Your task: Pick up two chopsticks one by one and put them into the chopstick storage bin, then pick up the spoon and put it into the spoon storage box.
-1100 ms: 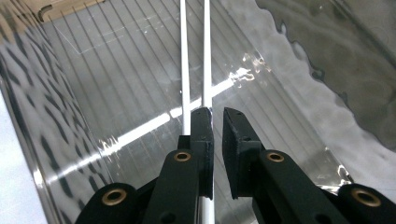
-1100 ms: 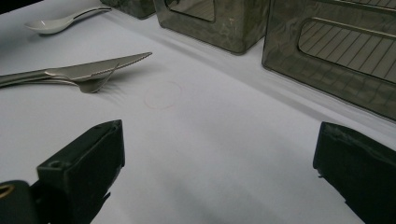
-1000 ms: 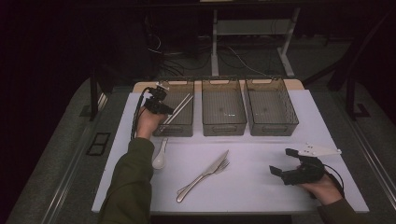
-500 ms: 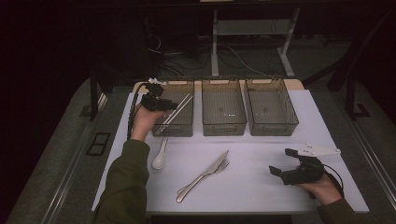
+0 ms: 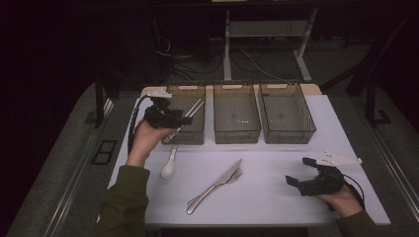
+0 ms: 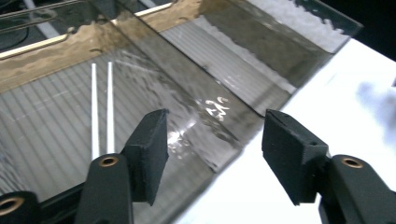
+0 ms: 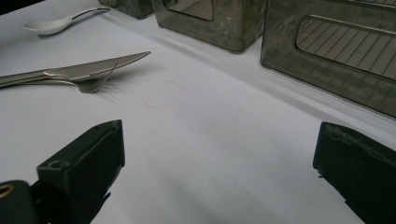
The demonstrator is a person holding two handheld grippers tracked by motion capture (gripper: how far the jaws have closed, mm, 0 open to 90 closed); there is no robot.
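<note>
We hold our left hand-held gripper (image 5: 187, 120) over the left bin (image 5: 193, 132), which stands at the far side of the white table (image 5: 267, 197). Its jaws have just been opening, and nothing is between them. The two chopsticks (image 6: 102, 112) lie side by side in that bin, one end leaning up on its rim. Our right hand-held gripper (image 5: 300, 172) rests on the table near its right edge, jaws wide apart and empty. A white spoon (image 5: 169, 167) lies just in front of the left bin. A knife (image 5: 217, 183) and a fork (image 5: 231, 177) lie together in the middle of the table. Two more bins (image 5: 236, 133) stand beside the left one.
</note>
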